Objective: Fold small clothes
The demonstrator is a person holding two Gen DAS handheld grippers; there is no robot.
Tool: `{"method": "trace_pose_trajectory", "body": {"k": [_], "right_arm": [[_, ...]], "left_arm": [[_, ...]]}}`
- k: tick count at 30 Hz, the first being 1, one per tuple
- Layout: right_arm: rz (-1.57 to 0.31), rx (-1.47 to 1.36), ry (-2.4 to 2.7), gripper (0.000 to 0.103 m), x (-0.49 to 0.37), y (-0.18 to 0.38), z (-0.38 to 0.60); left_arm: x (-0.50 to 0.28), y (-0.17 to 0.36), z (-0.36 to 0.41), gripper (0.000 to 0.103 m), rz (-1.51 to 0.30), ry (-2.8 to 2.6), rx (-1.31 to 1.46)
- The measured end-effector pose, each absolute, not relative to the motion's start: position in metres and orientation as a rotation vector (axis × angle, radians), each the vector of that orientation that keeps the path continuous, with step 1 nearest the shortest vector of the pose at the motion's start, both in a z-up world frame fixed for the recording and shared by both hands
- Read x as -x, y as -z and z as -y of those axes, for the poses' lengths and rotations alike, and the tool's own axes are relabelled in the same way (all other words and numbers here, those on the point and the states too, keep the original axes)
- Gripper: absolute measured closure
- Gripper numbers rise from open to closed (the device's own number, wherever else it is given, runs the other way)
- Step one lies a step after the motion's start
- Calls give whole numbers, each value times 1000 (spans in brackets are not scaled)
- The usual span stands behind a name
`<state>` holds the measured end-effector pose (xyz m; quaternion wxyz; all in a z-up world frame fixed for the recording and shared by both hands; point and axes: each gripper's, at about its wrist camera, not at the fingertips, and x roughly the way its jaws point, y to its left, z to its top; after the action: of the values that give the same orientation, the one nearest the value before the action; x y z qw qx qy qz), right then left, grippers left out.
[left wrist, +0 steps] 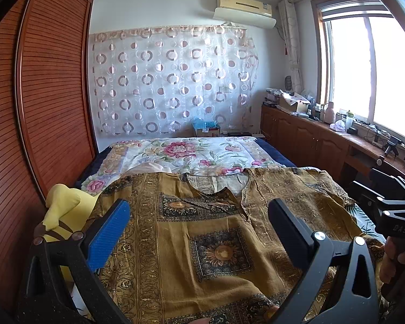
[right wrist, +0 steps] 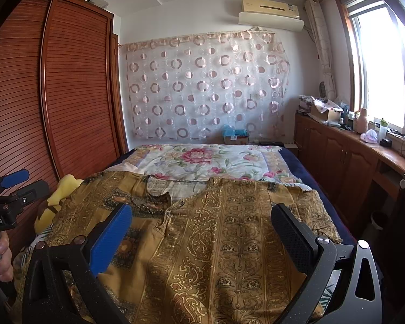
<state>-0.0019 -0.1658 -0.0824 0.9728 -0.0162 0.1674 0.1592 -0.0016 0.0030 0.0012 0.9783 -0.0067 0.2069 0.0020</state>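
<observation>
Spreading across the near end of the bed (left wrist: 272, 151), a brown patterned shirt (left wrist: 202, 237) is laid flat, neckline toward the far edge. Above it the left gripper (left wrist: 199, 232) and right gripper (right wrist: 202, 232) are held with jaws wide apart, nothing gripped. A yellow garment (left wrist: 67, 202) is seen at the bed's left edge.

We see a mustard-gold shirt (left wrist: 216, 243) printed with dark sunflower squares and scroll borders. Beside it lies a yellow cloth (left wrist: 64, 202). The quilt (left wrist: 186, 154) is white with pink flowers, the curtain (left wrist: 170, 81) sheer with brown rings, and the wardrobe (left wrist: 51, 86) reddish-brown and slatted.
</observation>
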Motion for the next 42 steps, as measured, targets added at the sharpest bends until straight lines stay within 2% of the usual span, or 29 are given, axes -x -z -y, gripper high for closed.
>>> {"method": "trace_pose_trajectory", "body": {"k": [42], "right_arm": [[-338, 24, -327, 0, 3, 81, 166]], "left_arm": [[3, -5, -1, 1, -409, -4, 10]]}}
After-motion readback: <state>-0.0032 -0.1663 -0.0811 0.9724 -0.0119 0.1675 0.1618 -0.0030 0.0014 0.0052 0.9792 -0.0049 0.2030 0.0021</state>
